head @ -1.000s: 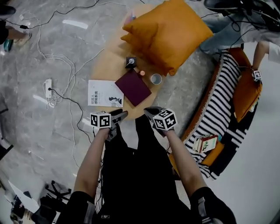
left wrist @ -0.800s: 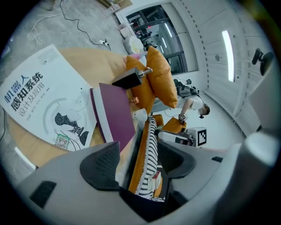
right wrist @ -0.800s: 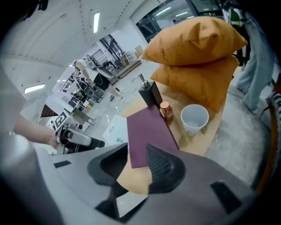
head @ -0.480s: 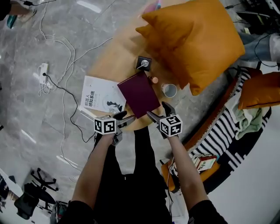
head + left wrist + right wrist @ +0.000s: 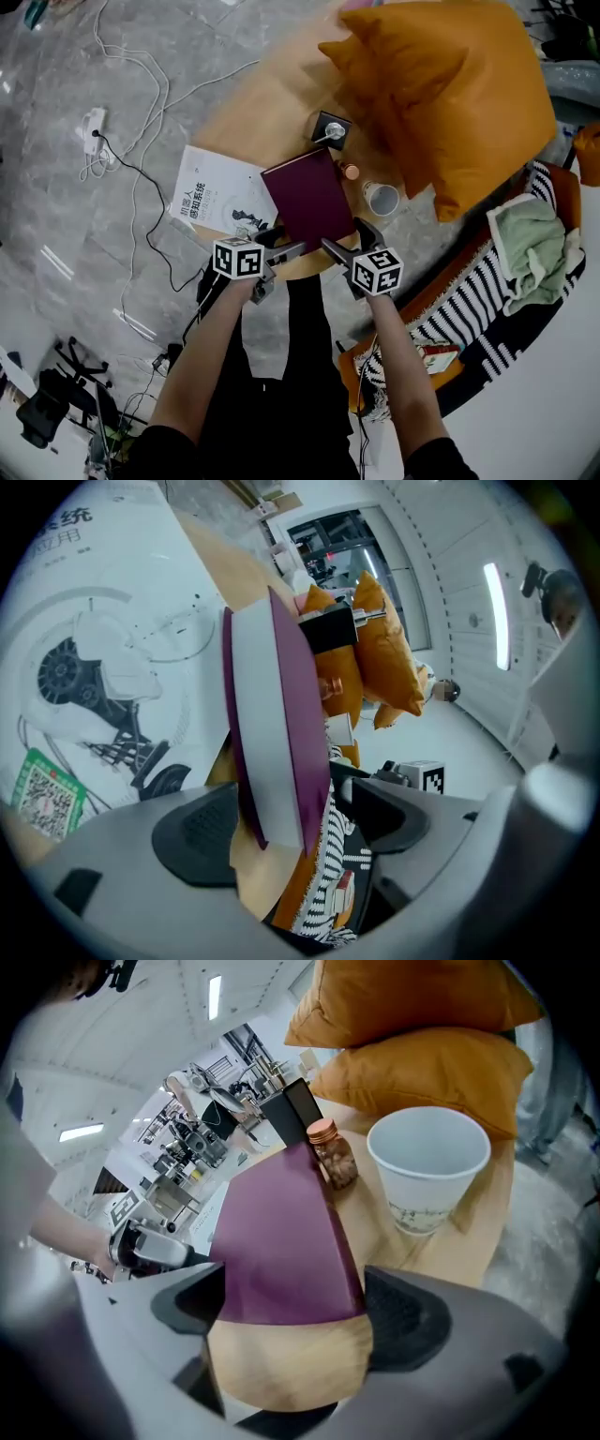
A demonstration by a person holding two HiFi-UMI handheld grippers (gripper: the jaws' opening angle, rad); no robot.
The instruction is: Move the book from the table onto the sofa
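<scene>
A maroon book lies flat on the oval wooden table, its near corner at the table's front edge. My left gripper is at that near corner and its jaws are opening. In the left gripper view the book shows edge-on between the pads, which do not press on it. My right gripper is at the book's near right side and its jaws are opening too. The book lies between them with no squeeze visible. The sofa, under a striped blanket, is to the right.
A white booklet lies left of the book. Behind it are a black box, a small bottle and a paper cup. Big orange cushions fill the table's far right. Cables and a power strip lie on the floor.
Both grippers have come down and forward to the near end of the maroon book. Their jaws have spread from nearly shut to wide.
</scene>
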